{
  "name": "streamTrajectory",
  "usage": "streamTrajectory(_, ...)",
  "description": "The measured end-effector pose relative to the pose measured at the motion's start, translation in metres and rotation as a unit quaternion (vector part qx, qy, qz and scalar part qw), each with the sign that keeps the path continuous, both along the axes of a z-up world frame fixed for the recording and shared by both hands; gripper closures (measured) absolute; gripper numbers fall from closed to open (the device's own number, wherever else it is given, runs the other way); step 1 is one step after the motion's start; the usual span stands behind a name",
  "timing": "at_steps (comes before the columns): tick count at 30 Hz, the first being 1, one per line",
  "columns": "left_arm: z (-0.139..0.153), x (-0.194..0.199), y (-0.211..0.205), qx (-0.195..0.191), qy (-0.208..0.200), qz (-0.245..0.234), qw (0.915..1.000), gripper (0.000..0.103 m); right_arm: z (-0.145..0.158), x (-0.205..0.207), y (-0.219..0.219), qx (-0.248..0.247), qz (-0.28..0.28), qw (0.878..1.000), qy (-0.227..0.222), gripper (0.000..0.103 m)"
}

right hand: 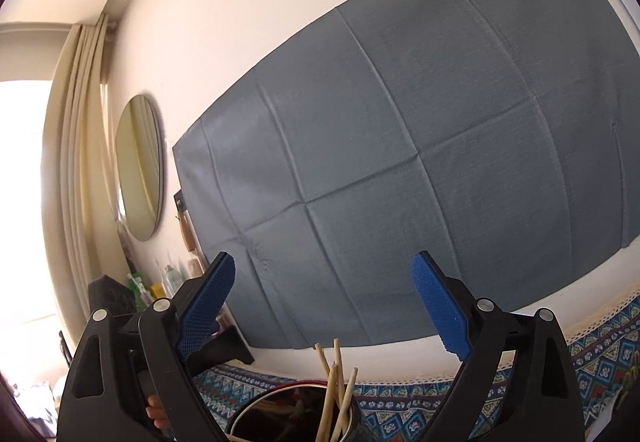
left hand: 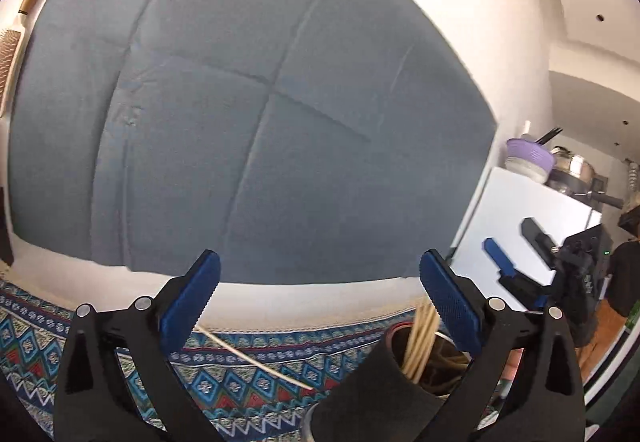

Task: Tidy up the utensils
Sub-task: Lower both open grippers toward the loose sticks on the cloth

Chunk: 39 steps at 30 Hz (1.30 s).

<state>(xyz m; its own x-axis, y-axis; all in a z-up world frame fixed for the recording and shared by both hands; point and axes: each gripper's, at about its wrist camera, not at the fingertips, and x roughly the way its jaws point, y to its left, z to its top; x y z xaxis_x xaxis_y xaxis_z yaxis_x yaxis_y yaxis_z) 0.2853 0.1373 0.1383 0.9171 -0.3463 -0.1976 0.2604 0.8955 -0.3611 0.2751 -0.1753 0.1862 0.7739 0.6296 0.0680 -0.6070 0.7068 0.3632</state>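
Both claws spread and empty: left claw (left hand: 320, 298) and right claw (right hand: 324, 302) above a holder (right hand: 296, 414) of chopsticks (right hand: 336, 390); one chopstick (left hand: 256, 360) lies on the patterned tabletop (left hand: 32, 326).

Bright window glare, fisheye warp, slight blur

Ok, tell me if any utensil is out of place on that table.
One chopstick lies loose on the patterned tablecloth, left of the dark holder. The other chopsticks stand bundled inside it. Both grippers, left and right, are open and hold nothing.
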Motion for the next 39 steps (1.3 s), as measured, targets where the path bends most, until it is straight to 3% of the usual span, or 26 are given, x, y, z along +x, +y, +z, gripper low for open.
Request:
streamTrajectory(2,-0.010,0.018,-0.002,0.026,0.061,0.039,0.9971,0.006,0.001,0.000,0.001,-0.005,-0.002,1.000,0.001,0.017)
streamTrajectory(5,-0.034,0.047,-0.007,0.054,0.158,0.070,0.9835,0.006,0.002,-0.001,0.004,-0.016,-0.005,1.000,0.002,0.017)
streamTrajectory(10,-0.078,0.084,-0.003,0.037,0.296,0.096,0.9497,0.006,0.006,-0.002,0.006,-0.044,-0.019,0.999,-0.002,0.016)
streamTrajectory(14,-0.107,0.108,0.001,0.021,0.377,0.106,0.9198,0.006,0.007,0.009,0.007,-0.079,-0.048,0.995,0.042,0.016)
streamTrajectory(17,-0.111,0.119,-0.003,0.029,0.396,0.109,0.9112,0.006,0.004,0.026,0.004,-0.095,-0.060,0.988,0.109,0.016)
streamTrajectory(21,-0.120,0.139,-0.014,0.042,0.437,0.100,0.8928,0.006,-0.013,0.053,0.005,-0.144,-0.086,0.963,0.210,0.015)
streamTrajectory(25,-0.129,0.157,-0.024,0.049,0.472,0.104,0.8741,0.012,-0.044,0.083,-0.008,-0.124,-0.089,0.945,0.290,0.015)
streamTrajectory(28,-0.137,0.168,-0.030,0.066,0.495,0.105,0.8601,0.019,-0.070,0.105,-0.018,-0.122,-0.085,0.924,0.352,0.015)
streamTrajectory(32,-0.137,0.183,-0.043,0.098,0.504,0.114,0.8505,0.025,-0.099,0.124,-0.013,-0.170,-0.092,0.899,0.392,0.015)
streamTrajectory(36,-0.140,0.190,-0.061,0.157,0.503,0.128,0.8405,0.032,-0.122,0.134,0.000,-0.229,-0.105,0.876,0.410,0.015)
streamTrajectory(38,-0.141,0.192,-0.070,0.182,0.498,0.133,0.8373,0.039,-0.134,0.140,0.005,-0.247,-0.106,0.866,0.421,0.015)
streamTrajectory(39,-0.141,0.193,-0.073,0.184,0.494,0.129,0.8400,0.041,-0.139,0.141,0.006,-0.257,-0.113,0.861,0.425,0.015)
